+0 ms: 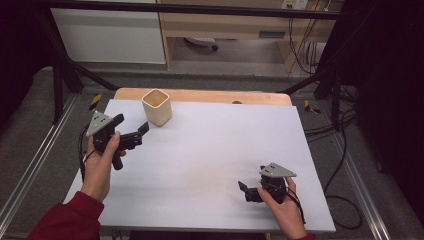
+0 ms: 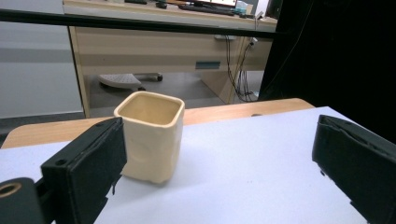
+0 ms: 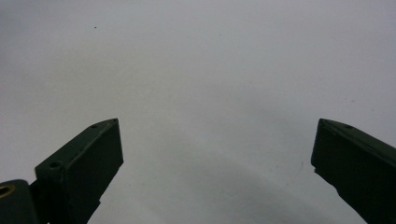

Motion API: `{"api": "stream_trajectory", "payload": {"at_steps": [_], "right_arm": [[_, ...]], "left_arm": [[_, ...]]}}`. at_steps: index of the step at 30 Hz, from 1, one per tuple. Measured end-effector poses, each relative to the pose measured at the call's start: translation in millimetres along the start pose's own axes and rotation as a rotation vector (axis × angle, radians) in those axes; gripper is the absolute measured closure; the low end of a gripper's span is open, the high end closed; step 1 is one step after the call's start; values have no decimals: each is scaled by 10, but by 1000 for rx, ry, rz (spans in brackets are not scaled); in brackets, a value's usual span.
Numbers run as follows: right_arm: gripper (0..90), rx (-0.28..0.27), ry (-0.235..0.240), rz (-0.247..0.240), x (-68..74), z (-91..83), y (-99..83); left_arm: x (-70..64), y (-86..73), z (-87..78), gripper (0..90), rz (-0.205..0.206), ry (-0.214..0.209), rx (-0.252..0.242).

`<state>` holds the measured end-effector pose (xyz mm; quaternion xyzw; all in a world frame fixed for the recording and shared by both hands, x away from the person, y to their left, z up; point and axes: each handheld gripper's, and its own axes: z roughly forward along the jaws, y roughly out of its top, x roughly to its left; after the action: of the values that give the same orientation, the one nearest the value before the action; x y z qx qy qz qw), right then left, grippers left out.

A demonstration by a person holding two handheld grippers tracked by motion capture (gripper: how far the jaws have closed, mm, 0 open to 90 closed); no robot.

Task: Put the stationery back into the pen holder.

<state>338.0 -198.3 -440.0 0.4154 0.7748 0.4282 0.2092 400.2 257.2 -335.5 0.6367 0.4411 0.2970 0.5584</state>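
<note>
The cream cup (image 1: 157,107) stands upright at the far left of the table (image 1: 210,150), its long axis vertical and its squarish mouth facing up. The left gripper (image 1: 132,129) points toward it from just beside, jaws spread wide with nothing between them. The right gripper (image 1: 243,186) sits low near the front right, jaws parted over bare surface, probably resting on it.

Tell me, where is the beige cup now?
The beige cup stands upright at the table's far left in the high view, just beyond the open left gripper.
</note>
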Motion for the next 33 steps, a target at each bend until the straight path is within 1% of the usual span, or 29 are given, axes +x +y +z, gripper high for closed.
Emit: {"api": "stream_trajectory", "payload": {"at_steps": [4,7,15,18,24,33], "right_arm": [[28,1,6,3,5,-1,2],[28,0,6,3,10,1,3],[28,1,5,2,4,-1,2],[28,1,6,0,2,0,2],[28,3,6,0,6,1,2],[28,4,6,-3,5,1,3]], "left_arm": [[-37,-64,-59,40,8,15,-13],[-67,-116,-81,38,11,10,-8],[-151,-275,-98,37,3,-23,29],[-173,-325,-107,37,-6,-27,37],[-201,-428,-129,41,-7,-25,55],[-265,-582,-138,42,-13,-45,87]]}}
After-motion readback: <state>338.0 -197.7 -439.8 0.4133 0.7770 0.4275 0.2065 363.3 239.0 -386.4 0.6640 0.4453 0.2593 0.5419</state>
